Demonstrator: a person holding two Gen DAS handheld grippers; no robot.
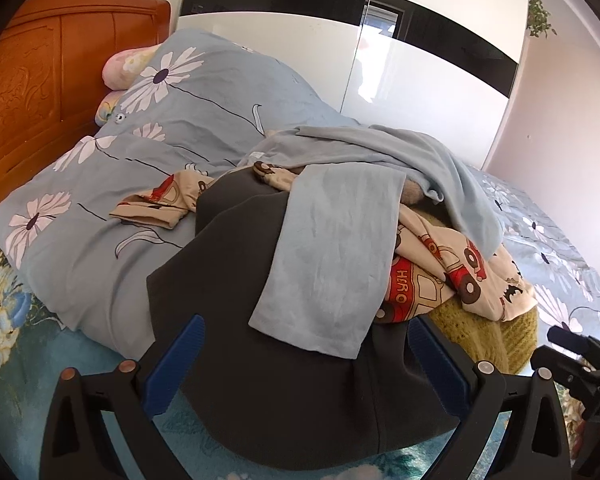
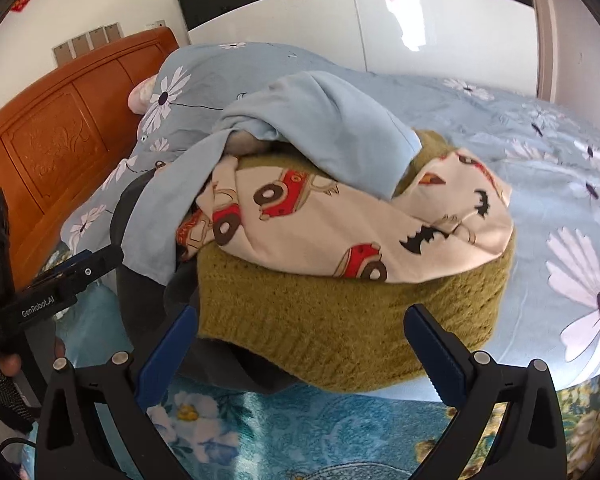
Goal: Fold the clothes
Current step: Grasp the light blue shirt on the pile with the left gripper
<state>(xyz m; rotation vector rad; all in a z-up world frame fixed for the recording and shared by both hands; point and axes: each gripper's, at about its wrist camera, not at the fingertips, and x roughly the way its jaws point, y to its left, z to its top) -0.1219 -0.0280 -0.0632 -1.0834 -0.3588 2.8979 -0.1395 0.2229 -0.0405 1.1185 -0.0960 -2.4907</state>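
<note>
On the bed's flowered duvet (image 2: 540, 152) I see nothing folded yet: the clothes heap (image 2: 340, 216) lies jumbled at twelve o'clock. My left gripper (image 1: 306, 356) and right gripper (image 2: 300, 336) both gape, empty.

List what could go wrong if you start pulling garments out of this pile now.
1. The light blue garment drapes over the dark grey garment and the car-print garment; pulling a lower one would likely drag the rest along.
2. The olive knit sweater and the dark garment lie at the bed's near edge, so a tug may slide them off.
3. The left gripper and right gripper are both open and close together; they could collide.
</note>
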